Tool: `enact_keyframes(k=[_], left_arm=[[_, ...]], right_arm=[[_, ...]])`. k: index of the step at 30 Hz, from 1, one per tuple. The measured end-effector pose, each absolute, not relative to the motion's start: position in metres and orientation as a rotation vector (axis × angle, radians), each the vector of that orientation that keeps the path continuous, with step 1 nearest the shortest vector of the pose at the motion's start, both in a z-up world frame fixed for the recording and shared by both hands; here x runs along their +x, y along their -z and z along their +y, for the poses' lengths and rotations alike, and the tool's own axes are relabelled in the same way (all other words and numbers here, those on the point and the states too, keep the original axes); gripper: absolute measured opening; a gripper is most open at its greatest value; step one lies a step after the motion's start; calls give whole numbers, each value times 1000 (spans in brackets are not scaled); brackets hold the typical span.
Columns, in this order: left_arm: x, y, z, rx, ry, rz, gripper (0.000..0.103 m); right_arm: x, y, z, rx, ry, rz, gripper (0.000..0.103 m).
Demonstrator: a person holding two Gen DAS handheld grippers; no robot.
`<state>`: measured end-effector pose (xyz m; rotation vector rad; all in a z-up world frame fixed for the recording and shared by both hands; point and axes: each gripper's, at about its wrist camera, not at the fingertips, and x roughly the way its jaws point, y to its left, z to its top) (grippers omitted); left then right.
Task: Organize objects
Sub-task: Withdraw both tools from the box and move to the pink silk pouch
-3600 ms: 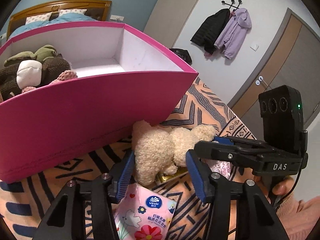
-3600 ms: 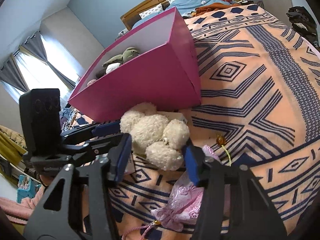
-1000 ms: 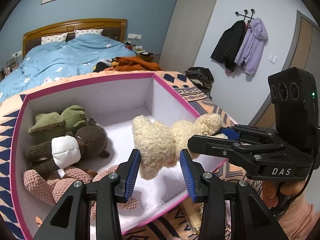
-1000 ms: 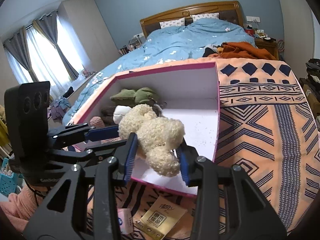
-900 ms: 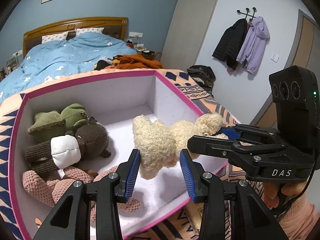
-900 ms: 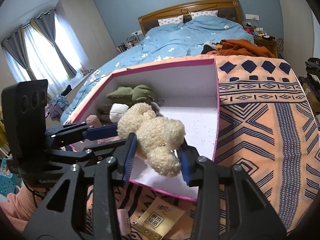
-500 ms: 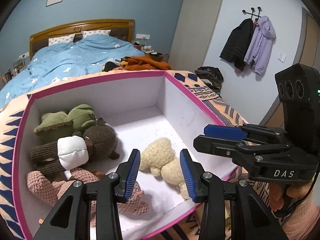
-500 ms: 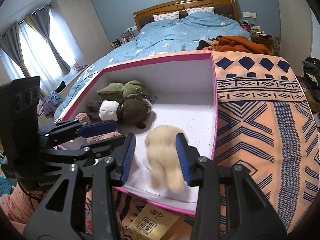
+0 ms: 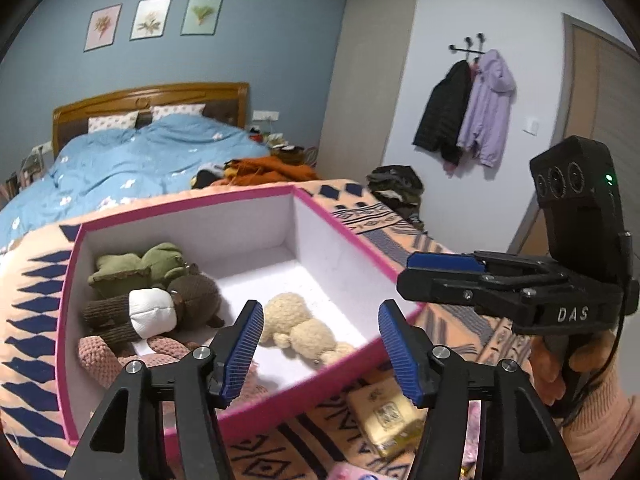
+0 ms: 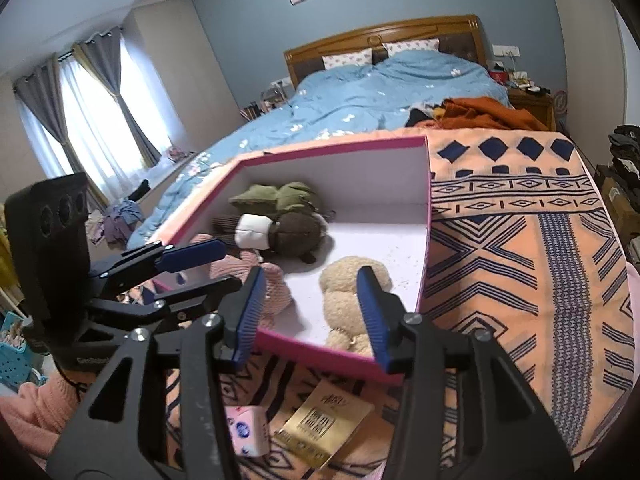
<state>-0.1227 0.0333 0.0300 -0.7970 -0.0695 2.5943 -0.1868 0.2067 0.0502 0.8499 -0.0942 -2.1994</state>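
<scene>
A blue-walled bedroom is seen, with a wooden-headboard bed under a blue duvet [image 10: 384, 92], and the work surface is covered by an orange blanket with navy geometric patterns [image 10: 520, 248]. On it a big pink cardboard box with a white inside [image 9: 352, 236] is set. The cream curly-fleece plush toy [image 9: 298, 326] is found lying loose on the box floor, near the front right corner, just beside a brown corduroy plush with a white patch [image 9: 160, 308]; a green plush [image 9: 140, 266] and a pink knitted plush [image 10: 260, 280] are packed in on the left.

Both claws have just been opening. The left gripper [image 9: 320, 344] is held apart with nothing between the pads, and same deal for the right gripper [image 10: 310, 314]: spread, hovering over the box's front edge, no contact with the toy. "DAS" is printed on the right gripper's body in the left view.

Outside the box, a gold packet [image 10: 324, 428] with unreadable print and a small pink tissue pack with a blue round logo [image 10: 246, 434] are left on the blanket.
</scene>
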Motion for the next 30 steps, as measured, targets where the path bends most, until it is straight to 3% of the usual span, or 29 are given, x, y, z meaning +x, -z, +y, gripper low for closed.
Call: enact_keyframes(k=[11, 30], left_arm=[[-73, -12, 85, -784, -2434, 68, 62], [-62, 56, 134, -1043, -2163, -4, 62]], right_arm=[[-150, -30, 243, 907, 2181, -161, 57], [-118, 55, 320, 1205, 2249, -366, 57]])
